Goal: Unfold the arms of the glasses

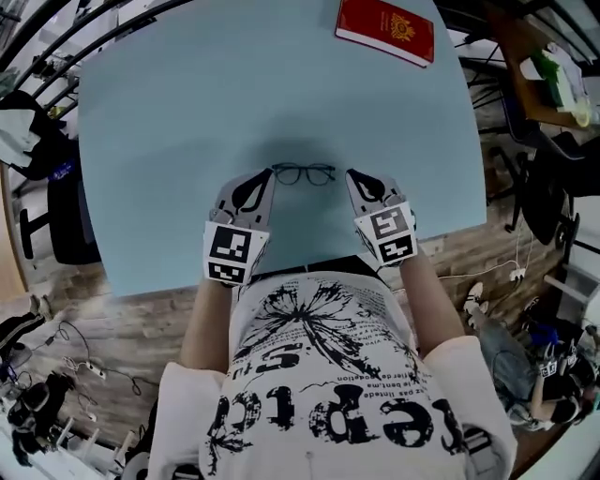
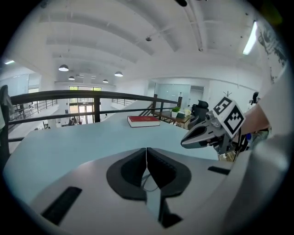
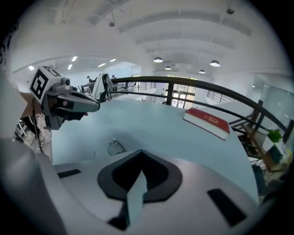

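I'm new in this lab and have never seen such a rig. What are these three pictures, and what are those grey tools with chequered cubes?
No robot here: a person holds a two-jaw tool in each hand, the left gripper and the right gripper; the marker cubes are part of them. The head view comes from a camera on the person's head, looking down. The other two views come from cameras riding on each gripper, looking along its jaws. On the light-blue table lie glasses, between the gripper tips, and a red book at the far edge. Both pairs of jaws are together. The right gripper holds nothing. The left gripper's tips are at the glasses' end; whether they pinch the frame I cannot tell.
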The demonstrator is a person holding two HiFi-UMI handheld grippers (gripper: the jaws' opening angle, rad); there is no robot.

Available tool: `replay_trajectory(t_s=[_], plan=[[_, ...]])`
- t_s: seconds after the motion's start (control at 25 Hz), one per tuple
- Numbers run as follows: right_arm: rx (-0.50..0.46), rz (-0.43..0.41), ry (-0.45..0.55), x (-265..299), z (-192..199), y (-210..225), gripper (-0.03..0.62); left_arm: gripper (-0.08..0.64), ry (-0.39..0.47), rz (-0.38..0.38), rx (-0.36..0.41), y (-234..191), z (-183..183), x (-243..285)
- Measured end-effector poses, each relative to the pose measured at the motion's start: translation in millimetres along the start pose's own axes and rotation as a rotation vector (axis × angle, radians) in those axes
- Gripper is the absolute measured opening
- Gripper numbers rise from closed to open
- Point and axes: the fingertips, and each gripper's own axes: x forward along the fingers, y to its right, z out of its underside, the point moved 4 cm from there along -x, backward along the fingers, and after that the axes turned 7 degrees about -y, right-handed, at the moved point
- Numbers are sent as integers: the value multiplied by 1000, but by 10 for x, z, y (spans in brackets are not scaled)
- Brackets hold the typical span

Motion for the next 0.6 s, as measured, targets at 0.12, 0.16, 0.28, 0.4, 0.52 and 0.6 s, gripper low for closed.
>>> replay_trajectory(t_s=[0.12, 0.16, 0.28, 0.4, 0.52, 0.6], plan=[[-78, -52, -113, 198, 171, 10, 11, 20, -26, 7, -19, 19, 85, 97], [-107, -63, -145, 261, 213, 25, 11, 19, -38, 6, -23, 18, 115, 127], [-201, -106, -228, 424, 299, 50, 16, 19, -69, 3, -39, 8, 220, 212], [-310, -167, -279, 569, 329, 34, 74, 20, -92, -8, -66, -24, 311, 307], [-413, -209, -311, 678, 336, 34, 77, 20, -105, -18, -88, -37, 362, 382], [-478, -248, -333, 719, 337, 21, 78, 20, -111, -24, -95, -22, 385, 402]])
